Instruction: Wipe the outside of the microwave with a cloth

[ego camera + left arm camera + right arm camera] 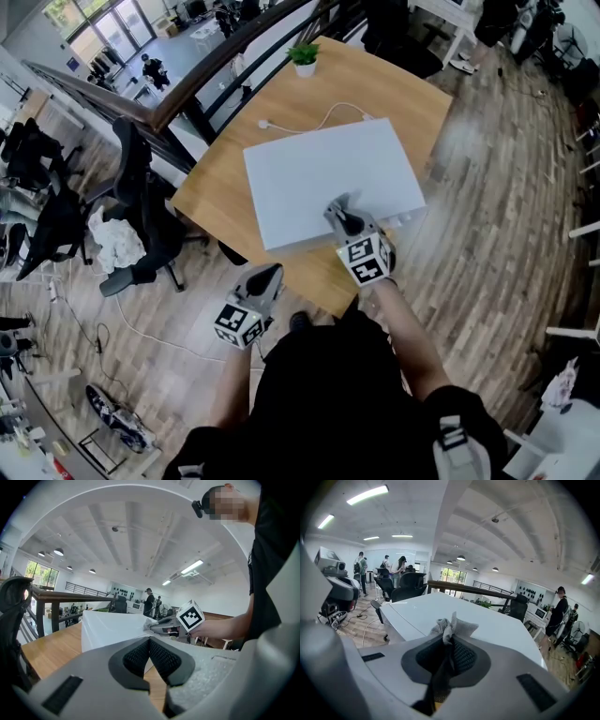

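One cloth (pixel 457 626) in right gripper (pixel 449 645)

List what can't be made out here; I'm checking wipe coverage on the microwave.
Microwave front: head view shows nearly only the top.
Cloth: mostly under the right gripper in head view; whether it touches the top, the right gripper view cannot settle.
Cable, microwave end: hidden behind the microwave in head view.
Smears: too small in every view.
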A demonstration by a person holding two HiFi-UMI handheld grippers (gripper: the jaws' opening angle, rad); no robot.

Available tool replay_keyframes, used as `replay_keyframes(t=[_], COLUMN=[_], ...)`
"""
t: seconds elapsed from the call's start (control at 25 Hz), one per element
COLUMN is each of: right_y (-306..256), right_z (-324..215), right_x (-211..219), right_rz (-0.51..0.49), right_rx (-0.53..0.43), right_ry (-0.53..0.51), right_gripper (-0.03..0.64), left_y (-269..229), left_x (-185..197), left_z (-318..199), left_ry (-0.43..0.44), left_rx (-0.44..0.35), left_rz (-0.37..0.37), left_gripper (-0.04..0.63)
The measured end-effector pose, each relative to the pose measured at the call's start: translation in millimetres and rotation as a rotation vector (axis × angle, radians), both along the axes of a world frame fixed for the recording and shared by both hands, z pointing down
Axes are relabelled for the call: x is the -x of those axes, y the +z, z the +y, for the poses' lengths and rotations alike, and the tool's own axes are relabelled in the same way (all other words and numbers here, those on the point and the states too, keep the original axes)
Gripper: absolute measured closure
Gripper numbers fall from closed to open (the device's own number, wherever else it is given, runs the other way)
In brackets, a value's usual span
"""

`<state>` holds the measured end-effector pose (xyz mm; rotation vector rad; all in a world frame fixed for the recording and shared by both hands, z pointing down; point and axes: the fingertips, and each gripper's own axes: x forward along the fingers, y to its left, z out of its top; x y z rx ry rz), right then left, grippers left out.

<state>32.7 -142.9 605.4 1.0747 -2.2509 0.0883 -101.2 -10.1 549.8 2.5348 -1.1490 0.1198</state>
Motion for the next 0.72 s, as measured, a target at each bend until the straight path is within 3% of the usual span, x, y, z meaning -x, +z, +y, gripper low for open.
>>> replay_keyframes(t=[0.72], right_y=[-3], right_z=[-39], right_x=[-149], right_rz=[0.07], right_rx=[-0.002], right_ry=[0.086], right_gripper=[0.592], left_y=[-2], left_x=[-48], left_z=[-11], left_ry=[-0.062], left_rx=[0.005], left_rz=[-0.025], left_gripper=[0.595])
